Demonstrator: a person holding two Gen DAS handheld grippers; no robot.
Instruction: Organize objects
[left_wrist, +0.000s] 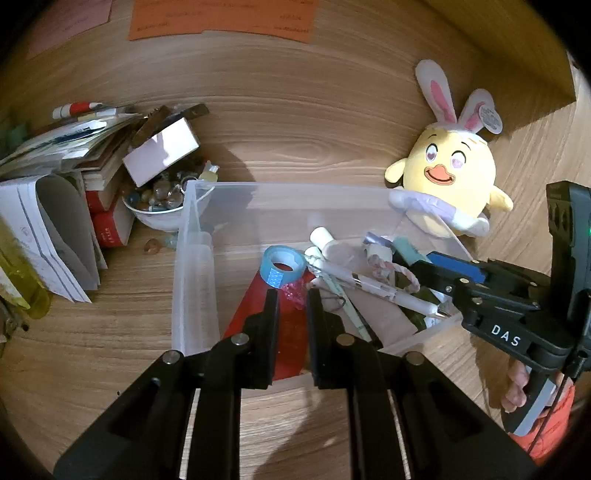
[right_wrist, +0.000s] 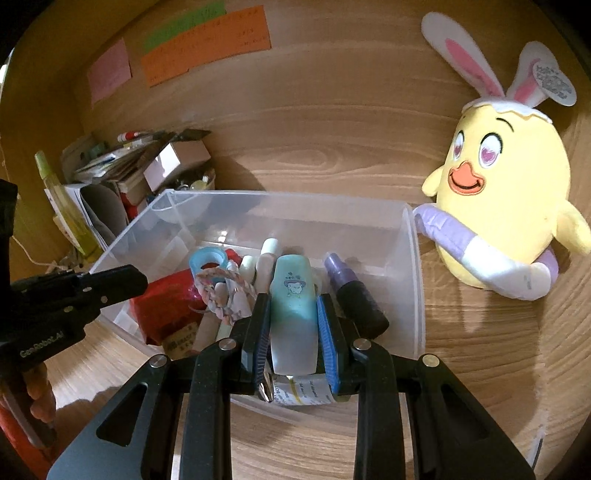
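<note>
A clear plastic bin (left_wrist: 192, 258) (right_wrist: 413, 266) stands on the wooden desk and holds a blue tape roll (left_wrist: 282, 265) (right_wrist: 208, 260), a red packet (left_wrist: 288, 332) (right_wrist: 170, 306), pens (left_wrist: 373, 286), a braided cord (right_wrist: 225, 291) and a purple bottle (right_wrist: 356, 295). My right gripper (right_wrist: 293, 314) is shut on a teal tube (right_wrist: 293, 310), held just over the bin's near right part. My left gripper (left_wrist: 291, 306) hovers over the bin's near edge above the red packet, jaws slightly apart and empty.
A yellow plush chick with bunny ears (left_wrist: 448, 184) (right_wrist: 495, 199) leans beside the bin's right side. Left of the bin are a bowl of beads (left_wrist: 159, 205), a white box (left_wrist: 162, 153), stacked books and papers (left_wrist: 55, 206) and a yellow-green bottle (right_wrist: 62, 199). Paper notes (right_wrist: 207, 48) hang on the back wall.
</note>
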